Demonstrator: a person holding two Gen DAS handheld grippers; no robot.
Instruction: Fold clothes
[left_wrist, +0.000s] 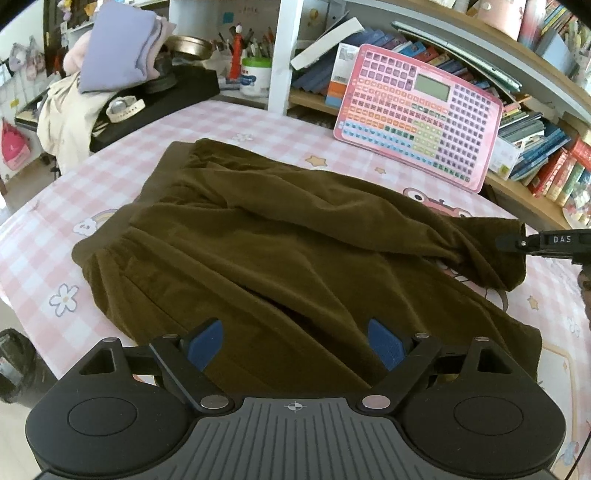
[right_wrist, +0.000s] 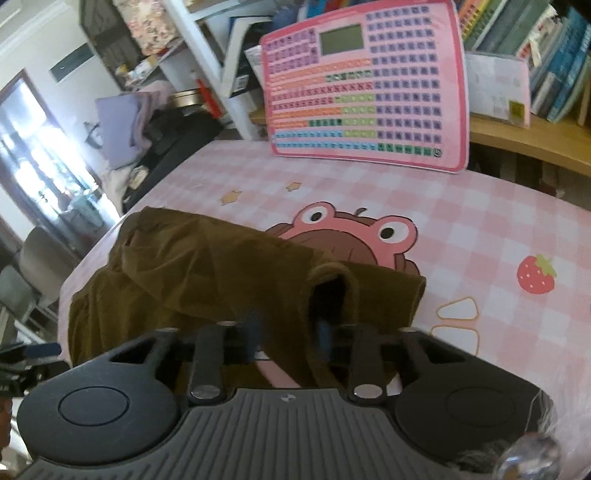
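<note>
Dark olive-brown trousers (left_wrist: 280, 251) lie spread on the pink checked tablecloth (left_wrist: 229, 122), waistband at the far left, legs toward the right. My left gripper (left_wrist: 295, 345) is open just above the near trouser leg, blue pads apart, holding nothing. My right gripper (right_wrist: 288, 338) is shut on the cuff end of the upper trouser leg (right_wrist: 332, 291) and lifts it off the table; it also shows in the left wrist view (left_wrist: 524, 242) at the right edge, pinching the cuff (left_wrist: 495, 254).
A pink keyboard toy board (left_wrist: 417, 114) leans on the bookshelf (left_wrist: 535, 199) at the back. A black case (left_wrist: 173, 99) with folded clothes and a watch sits at the back left. The table edge runs along the left.
</note>
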